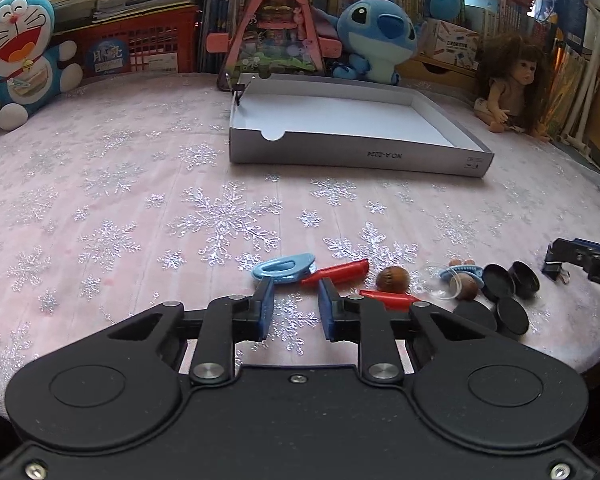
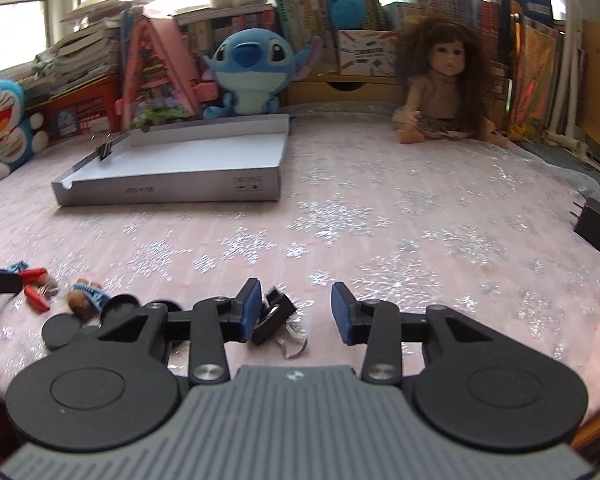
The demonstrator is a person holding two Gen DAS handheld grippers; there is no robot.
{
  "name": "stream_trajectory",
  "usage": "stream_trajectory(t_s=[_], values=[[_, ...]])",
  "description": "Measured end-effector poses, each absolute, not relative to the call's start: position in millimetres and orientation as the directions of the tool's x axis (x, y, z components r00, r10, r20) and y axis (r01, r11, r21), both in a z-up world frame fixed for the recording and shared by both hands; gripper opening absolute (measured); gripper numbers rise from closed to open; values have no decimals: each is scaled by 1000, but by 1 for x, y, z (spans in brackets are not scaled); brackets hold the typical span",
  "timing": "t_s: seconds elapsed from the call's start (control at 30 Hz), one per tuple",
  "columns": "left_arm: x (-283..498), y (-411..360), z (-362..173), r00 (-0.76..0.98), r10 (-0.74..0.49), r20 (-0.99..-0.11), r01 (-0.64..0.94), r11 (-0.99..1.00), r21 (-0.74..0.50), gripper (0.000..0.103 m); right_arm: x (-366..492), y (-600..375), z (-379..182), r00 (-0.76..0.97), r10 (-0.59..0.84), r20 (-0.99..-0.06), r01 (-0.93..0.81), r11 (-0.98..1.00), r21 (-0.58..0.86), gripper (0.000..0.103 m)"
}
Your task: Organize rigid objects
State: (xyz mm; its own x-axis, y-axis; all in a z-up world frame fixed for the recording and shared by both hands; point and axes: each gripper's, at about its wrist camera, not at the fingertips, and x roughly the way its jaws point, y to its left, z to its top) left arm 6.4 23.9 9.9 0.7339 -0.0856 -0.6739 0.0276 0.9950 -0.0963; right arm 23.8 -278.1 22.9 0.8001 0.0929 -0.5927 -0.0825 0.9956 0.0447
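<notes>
Barely getting started: shallow grey cardboard box lid [image 1: 352, 152] sitting bare except for one black binder clip [image 1: 238, 90] on its rim. Still needing sorting: blue plastic clip [image 1: 282, 267], red whistles, black round caps [image 1: 512, 314]. Left gripper [image 1: 294, 286] hovering spread, pinching nothing. Right gripper [image 2: 294, 298] gaping beside another black binder clip [image 2: 274, 314], not squeezing.

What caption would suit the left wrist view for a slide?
Left hand-held gripper poised, nothing between its fingers, near small items: blue clip, red pieces, black caps; empty box beyond.
</notes>
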Motion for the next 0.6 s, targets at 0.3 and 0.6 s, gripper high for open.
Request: stream_trajectory(t_s=[0.3, 0.6], values=[[13, 29, 10, 740, -48, -671, -9, 997, -82, 23, 31, -294, 24, 804, 11, -595, 8, 1000, 28, 53], [2, 10, 19, 749, -131, -650, 89, 991, -98, 23, 16, -293, 29, 838, 66, -542, -55, 998, 35, 57]])
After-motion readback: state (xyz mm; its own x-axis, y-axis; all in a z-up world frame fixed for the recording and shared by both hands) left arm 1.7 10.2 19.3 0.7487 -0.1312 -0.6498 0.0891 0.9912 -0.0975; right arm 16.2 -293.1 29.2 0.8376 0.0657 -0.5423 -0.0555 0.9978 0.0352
